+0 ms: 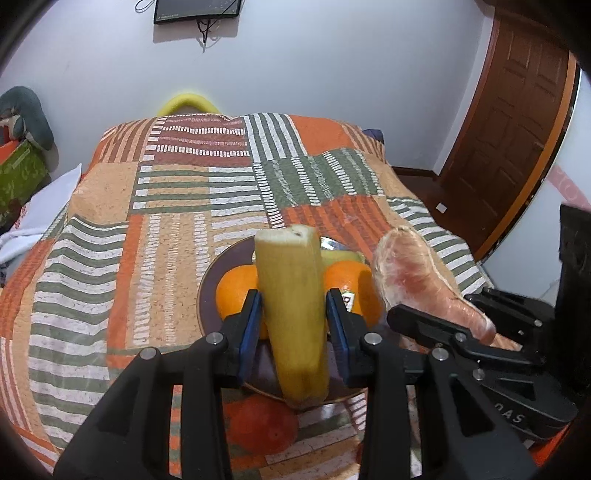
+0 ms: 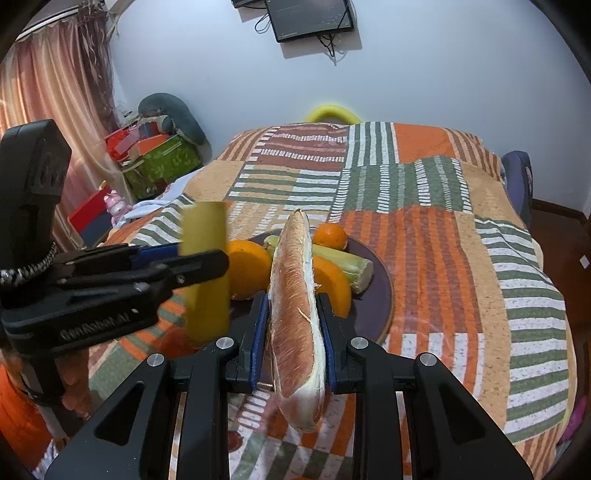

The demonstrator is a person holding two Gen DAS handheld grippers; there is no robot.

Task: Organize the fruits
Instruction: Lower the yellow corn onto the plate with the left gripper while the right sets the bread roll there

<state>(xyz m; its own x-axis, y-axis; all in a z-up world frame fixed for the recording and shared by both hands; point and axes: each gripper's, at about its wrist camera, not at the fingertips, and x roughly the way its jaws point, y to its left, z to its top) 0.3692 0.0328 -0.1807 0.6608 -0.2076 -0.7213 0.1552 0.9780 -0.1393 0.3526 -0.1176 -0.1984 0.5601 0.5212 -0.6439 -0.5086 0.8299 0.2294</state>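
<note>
My left gripper (image 1: 293,314) is shut on a yellow banana piece (image 1: 291,314) and holds it upright above the near rim of a dark round plate (image 1: 208,280). My right gripper (image 2: 291,321) is shut on a pink grapefruit wedge (image 2: 295,314), held above the plate (image 2: 380,291). The plate holds oranges (image 2: 251,269) and a pale green fruit piece (image 2: 351,264). In the left wrist view the wedge (image 1: 417,273) and right gripper sit just right of the banana. In the right wrist view the banana piece (image 2: 205,273) is at left.
An orange-red fruit (image 1: 262,424) lies on the patchwork bedspread (image 1: 147,221) just in front of the plate. Boxes and a grey pillow (image 2: 173,118) stand at the bed's left. A wooden door (image 1: 509,129) is at right. A monitor (image 2: 310,16) hangs on the wall.
</note>
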